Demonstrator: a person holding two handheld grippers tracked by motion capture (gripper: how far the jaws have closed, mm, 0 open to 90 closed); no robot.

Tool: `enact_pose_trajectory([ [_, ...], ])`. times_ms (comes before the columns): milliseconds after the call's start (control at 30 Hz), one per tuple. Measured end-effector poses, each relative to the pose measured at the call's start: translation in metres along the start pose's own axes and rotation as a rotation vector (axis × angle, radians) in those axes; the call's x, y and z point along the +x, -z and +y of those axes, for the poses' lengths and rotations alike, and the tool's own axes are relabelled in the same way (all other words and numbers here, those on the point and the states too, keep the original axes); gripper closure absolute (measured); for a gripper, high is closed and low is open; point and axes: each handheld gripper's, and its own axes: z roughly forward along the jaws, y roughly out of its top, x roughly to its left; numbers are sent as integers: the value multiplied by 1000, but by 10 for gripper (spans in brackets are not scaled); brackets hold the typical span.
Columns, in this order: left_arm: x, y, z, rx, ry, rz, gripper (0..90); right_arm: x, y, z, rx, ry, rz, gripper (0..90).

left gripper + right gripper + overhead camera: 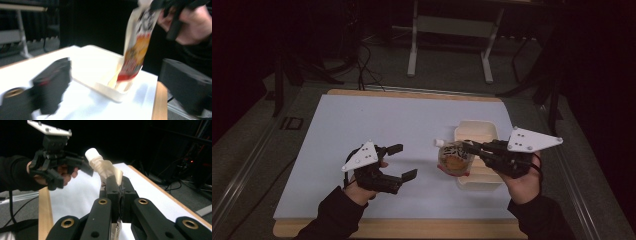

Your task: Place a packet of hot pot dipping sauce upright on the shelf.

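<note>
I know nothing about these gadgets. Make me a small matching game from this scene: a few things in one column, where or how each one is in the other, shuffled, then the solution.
Things
1. left gripper
2. right gripper
3. spouted pouch
4. cream tray

States or places
A. lies on the white table sheet, right of the middle
B. jaws wide open, nothing between them
C. hangs above the tray, white cap at the top
D. jaws shut on the pouch

Pairs: 1-B, 2-D, 3-C, 4-A
</note>
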Motion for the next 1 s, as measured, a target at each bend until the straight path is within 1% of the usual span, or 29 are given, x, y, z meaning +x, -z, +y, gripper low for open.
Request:
enact_pose_trajectory([
  [33,1,1,-1,4,2,6,8,-4,5,1,-8,3,-4,885],
  [67,1,2,-3,-3,12,11,8,-4,5,1,-8,3,-4,885],
  [100,3,4,-6,-9,24,20,7,-8,10,1,-17,-6,-5,885],
  [167,3,5,-8,-8,26,23,7,-12,15,-1,-22,-7,-9,885],
  [233,5,7,-12,-8,19,33,7,-14,17,-2,-23,-10,-6,885],
  [267,6,9,-17,-4,17,37,8,-19,21,-5,-24,-17,-2,885],
  [300,6,9,-17,-4,17,37,8,-19,21,-5,-24,-17,-2,885],
  [333,7,10,-23,0,1,45,8,-27,26,-10,-25,-34,-3,885],
  [400,8,11,-28,2,-24,50,8,-32,29,-15,-27,-42,4,884],
  [433,8,11,-28,2,-24,50,8,-32,29,-15,-27,-42,4,884],
  [467,8,12,-30,0,-34,50,8,-39,32,-22,-22,-54,1,884],
  [500,8,13,-32,-3,-43,52,8,-42,33,-26,-23,-56,6,883],
  [533,8,13,-34,-1,-50,53,8,-45,35,-30,-26,-61,11,883],
  [567,8,14,-36,0,-56,56,8,-45,35,-30,-26,-61,11,883],
  [600,9,15,-39,-2,-58,61,8,-53,38,-39,-40,-88,34,882],
  [700,10,16,-42,4,-50,62,8,-60,41,-50,-36,-111,57,881],
  [733,11,17,-44,6,-48,61,8,-60,41,-50,-36,-111,57,881],
  [767,12,17,-45,9,-45,60,8,-63,41,-58,-23,-115,62,881],
  [800,12,17,-46,18,-43,56,8,-63,41,-58,-23,-115,62,881],
  [833,12,16,-48,27,-45,55,8,-65,40,-66,-18,-134,77,880],
  [867,12,16,-49,29,-45,54,8,-65,40,-66,-18,-134,77,880],
  [900,13,16,-52,35,-42,55,8,-66,39,-74,-5,-144,88,880],
  [1000,14,17,-54,34,-37,60,8,-66,37,-83,14,-157,106,880],
])
